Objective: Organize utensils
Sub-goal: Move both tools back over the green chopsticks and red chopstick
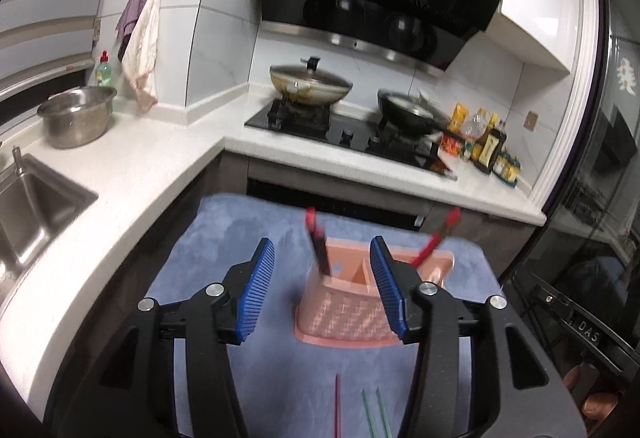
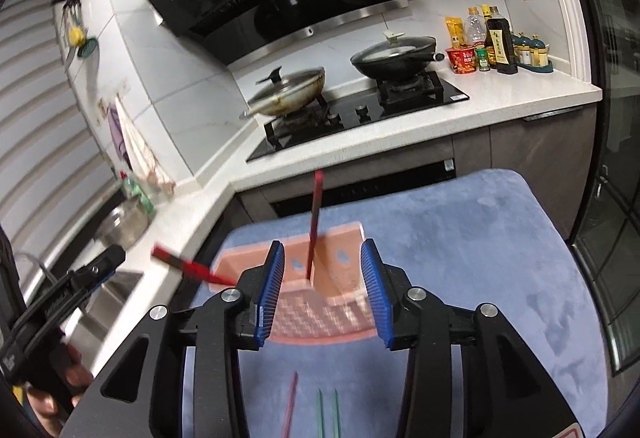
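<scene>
A pink slotted utensil holder (image 1: 340,314) (image 2: 316,318) stands on a blue mat (image 1: 224,238) (image 2: 480,238). Two red chopsticks stick out of it: one nearly upright (image 1: 316,242) (image 2: 316,222), the other leaning outward (image 1: 436,238) (image 2: 188,266). My left gripper (image 1: 322,250) is open just short of the holder, with nothing between its blue pads. My right gripper (image 2: 323,250) is open too, also empty, facing the holder's middle. A dark pink chopstick (image 1: 338,406) (image 2: 290,406) and two green ones (image 1: 376,414) (image 2: 328,414) lie loose on the mat beneath the grippers.
Behind the mat, a white L-shaped counter (image 1: 160,166) carries a hob with two lidded pans (image 1: 310,84) (image 2: 394,56), a steel colander (image 1: 76,118), a sink (image 1: 32,206) and condiment bottles (image 2: 496,42). A glass door (image 2: 616,198) is on the right.
</scene>
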A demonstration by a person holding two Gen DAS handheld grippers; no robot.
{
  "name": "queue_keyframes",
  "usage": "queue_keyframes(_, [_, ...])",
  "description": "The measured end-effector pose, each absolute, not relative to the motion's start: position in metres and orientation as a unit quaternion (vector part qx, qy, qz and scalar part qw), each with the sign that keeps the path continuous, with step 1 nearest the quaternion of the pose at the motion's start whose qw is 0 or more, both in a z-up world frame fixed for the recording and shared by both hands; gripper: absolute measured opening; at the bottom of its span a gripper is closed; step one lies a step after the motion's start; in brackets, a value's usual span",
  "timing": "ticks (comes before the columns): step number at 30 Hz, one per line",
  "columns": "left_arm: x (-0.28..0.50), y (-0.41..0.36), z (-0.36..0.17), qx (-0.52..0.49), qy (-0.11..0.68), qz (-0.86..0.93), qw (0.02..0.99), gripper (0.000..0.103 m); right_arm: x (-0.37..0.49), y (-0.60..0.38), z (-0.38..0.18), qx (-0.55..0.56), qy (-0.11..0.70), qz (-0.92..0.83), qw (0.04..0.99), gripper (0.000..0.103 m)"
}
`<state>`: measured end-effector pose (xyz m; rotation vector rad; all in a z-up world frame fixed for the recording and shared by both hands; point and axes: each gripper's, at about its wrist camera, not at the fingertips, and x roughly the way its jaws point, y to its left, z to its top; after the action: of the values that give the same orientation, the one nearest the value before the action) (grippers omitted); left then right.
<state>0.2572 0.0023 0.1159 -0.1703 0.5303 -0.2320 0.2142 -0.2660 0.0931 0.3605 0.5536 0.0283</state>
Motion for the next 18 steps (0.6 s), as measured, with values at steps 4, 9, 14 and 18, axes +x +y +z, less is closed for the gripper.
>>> queue_keyframes(4, [0.229, 0.004, 0.085, -0.066, 0.287, -0.110, 0.949, 0.057, 0.181, -0.255, 0.068, 0.140, 0.297, 0.000, 0.944, 0.043])
queue_keyframes(9, [0.200, 0.004, 0.043, -0.056, 0.338, -0.104, 0.934, 0.057, 0.142, -0.240, 0.025, 0.100, 0.349, -0.013, 0.932, 0.044])
queue_keyframes(14, [0.170, 0.003, 0.002, -0.044, 0.382, -0.107, 0.917, 0.057, 0.104, -0.231, -0.014, 0.097, 0.392, -0.019, 0.915, 0.044])
queue_keyframes(18, [0.146, 0.002, -0.028, -0.031, 0.418, -0.107, 0.902, 0.057, 0.082, -0.220, -0.038, 0.091, 0.417, -0.023, 0.904, 0.044])
